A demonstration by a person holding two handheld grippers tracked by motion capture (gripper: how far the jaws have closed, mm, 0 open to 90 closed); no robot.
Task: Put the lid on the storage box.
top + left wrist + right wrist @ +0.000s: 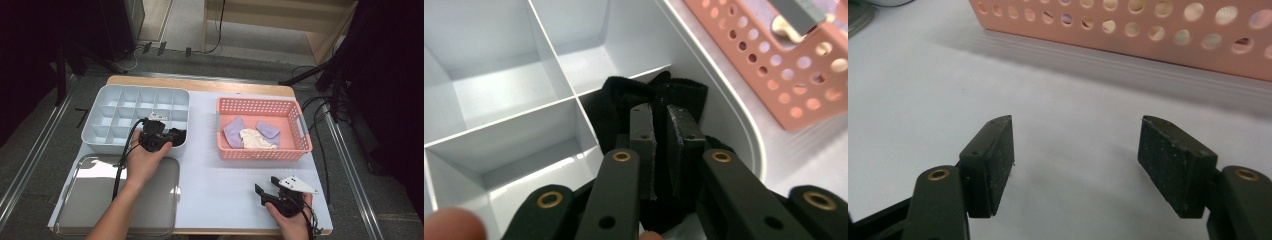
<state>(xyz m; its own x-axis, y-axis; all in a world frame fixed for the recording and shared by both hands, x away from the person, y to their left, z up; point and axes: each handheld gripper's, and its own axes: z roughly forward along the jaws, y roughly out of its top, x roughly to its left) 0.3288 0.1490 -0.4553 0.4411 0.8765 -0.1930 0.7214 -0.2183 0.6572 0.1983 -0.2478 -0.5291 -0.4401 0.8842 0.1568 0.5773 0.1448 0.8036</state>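
Hand-held gripper, left (660, 150): we find its jaws nearly closed, pinching the black sock (644, 100) that sits bundled in the near right corner compartment of the grey divided tray (107, 95). We judge the step to be tucking that sock into its cell; the next move calls for parting the jaws and lifting straight out without dragging the fabric along.

Hand-held gripper, right (1075, 165): jaws wide apart, nothing between them, held low over the white desk (225, 175) near its front edge, just short of the basket.

Metal tray (95, 210), front left: we see nothing in it.

Divided tray, behind it: the cells we can see hold nothing apart from the sock's.

Pink perforated basket (262, 152), right rear: we count two lilac socks (233, 131) and a cream one (256, 140) between them.
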